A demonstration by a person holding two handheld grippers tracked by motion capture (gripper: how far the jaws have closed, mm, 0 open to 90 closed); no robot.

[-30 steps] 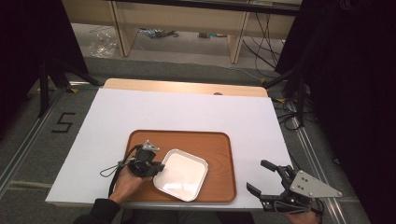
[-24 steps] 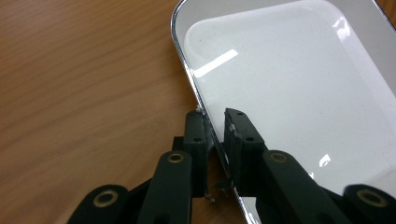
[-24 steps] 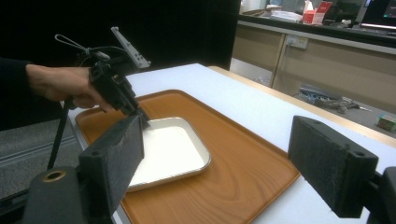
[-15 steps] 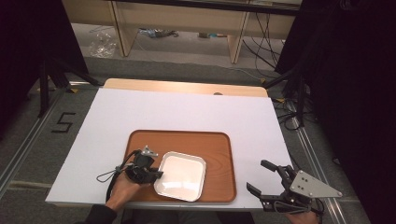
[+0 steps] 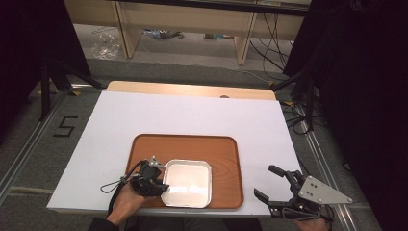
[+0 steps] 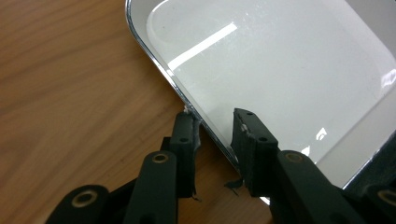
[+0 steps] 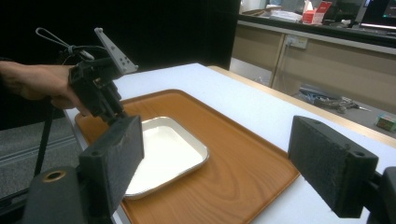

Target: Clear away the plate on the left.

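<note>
Both grippers are black, with jointed linkage arms pinned by round brass-coloured rivets. The left gripper (image 6: pixel 214 135) has narrow flat jaws with small screws near the tips, a thin black looped cable, and a grey three-cornered plate with holes in it. The right gripper (image 7: pixel 233 154) has broad, rough, foam-like black pads (image 7: pixel 327 158) and a similar grey plate; the left forearm wears a dark sleeve (image 5: pixel 98 225).

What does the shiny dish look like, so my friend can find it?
Look at the white table, then the brown wooden tray on it. In the tray's near left part lies a shallow, square metal dish with rounded corners, the tray's one silvery thing; the left gripper straddles its rim.
</note>
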